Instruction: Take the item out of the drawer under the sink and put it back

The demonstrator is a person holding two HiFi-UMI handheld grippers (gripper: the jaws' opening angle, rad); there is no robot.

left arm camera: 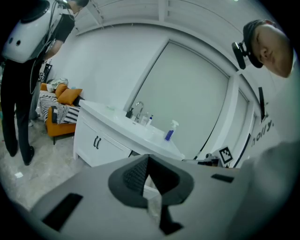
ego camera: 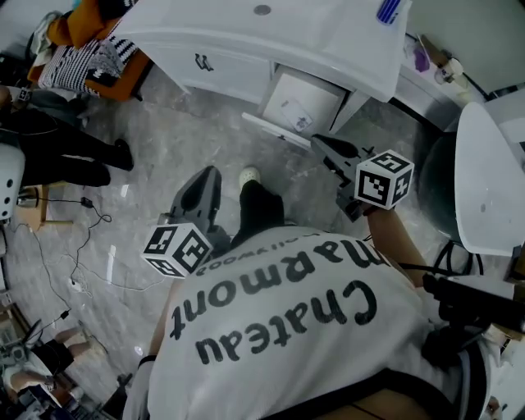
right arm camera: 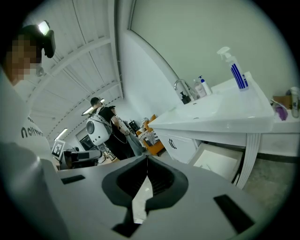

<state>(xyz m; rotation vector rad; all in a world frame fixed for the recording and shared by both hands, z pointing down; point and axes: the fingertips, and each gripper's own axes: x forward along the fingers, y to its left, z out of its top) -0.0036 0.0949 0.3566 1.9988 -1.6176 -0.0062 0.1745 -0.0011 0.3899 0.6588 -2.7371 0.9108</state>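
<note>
**A:** How far along are you?

**B:** Barely started, I judge. The white pull-out drawer (ego camera: 275,130) under the white sink counter (ego camera: 271,33) stands open just ahead of your right gripper (ego camera: 318,141). The flat white packet (ego camera: 294,115) lies inside it.

**A:** And the jaws?

**B:** Both pairs are pressed together with nothing between them. Your left gripper (ego camera: 209,174) hangs farther from the drawer. Lifting the packet out and returning it remain.

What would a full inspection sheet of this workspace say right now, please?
Surface: white sink counter; grey stone floor.
Job's things: drawer open under the counter; flat white item inside.
Clutter: blue spray bottle on the counter.
Grippers: left tool shut, empty; right tool shut, empty, near the drawer front.
Cables: loose cable on the floor.
Surroundings: orange sofa; standing person's legs.
</note>
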